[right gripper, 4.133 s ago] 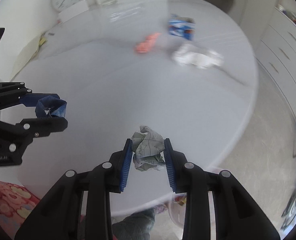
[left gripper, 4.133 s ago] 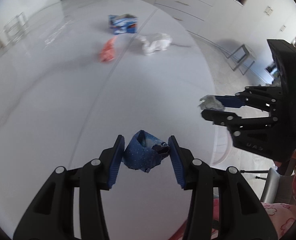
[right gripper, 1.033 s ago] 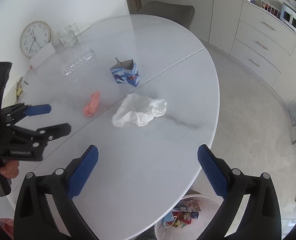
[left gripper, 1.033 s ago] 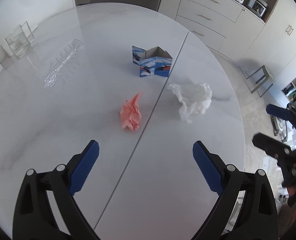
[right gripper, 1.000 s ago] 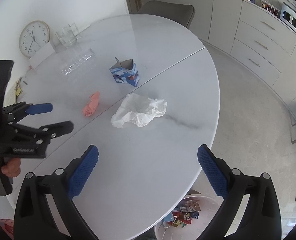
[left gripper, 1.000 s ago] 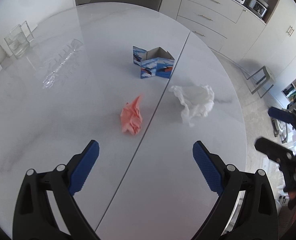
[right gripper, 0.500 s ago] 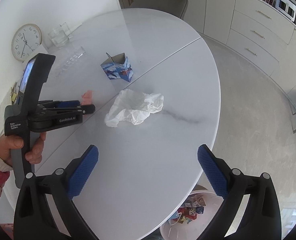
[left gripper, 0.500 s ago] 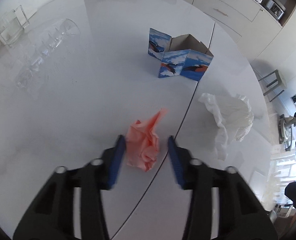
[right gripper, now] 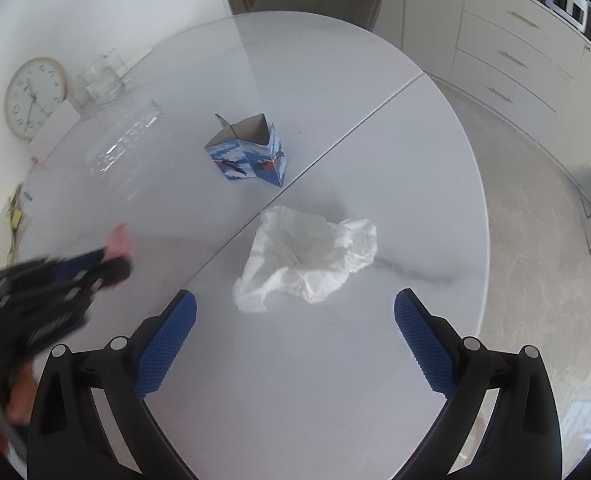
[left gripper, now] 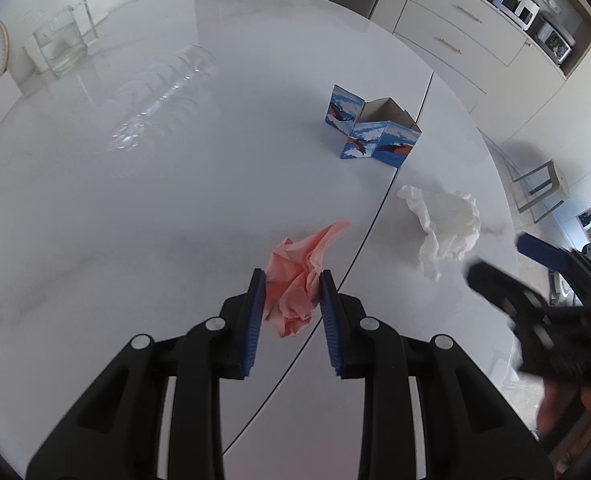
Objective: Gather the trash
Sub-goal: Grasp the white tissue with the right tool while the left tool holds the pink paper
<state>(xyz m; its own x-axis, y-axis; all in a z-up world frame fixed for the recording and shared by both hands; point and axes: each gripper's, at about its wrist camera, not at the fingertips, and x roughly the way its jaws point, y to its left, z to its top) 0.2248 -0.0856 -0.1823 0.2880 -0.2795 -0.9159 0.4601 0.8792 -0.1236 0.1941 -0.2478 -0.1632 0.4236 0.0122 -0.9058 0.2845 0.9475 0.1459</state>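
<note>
Left tool [left gripper: 289,280] descended, just closed, pinching crumpled pink paper [left gripper: 295,276]; right tool [right gripper: 295,312] spread above wrinkled white tissue [right gripper: 307,256].

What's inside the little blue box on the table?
The blue box is open on top. Only its plain brown inner walls show, with nothing sticking out. Its bottom is hidden, so something small could still be inside.

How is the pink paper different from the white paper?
The pink paper is pink and smaller; the white paper is white and bigger. The pink paper sits squeezed between the left tongs, which have just been closing; the white paper lies free, ahead of the open right tongs. Both are crumpled and on the table.
</note>
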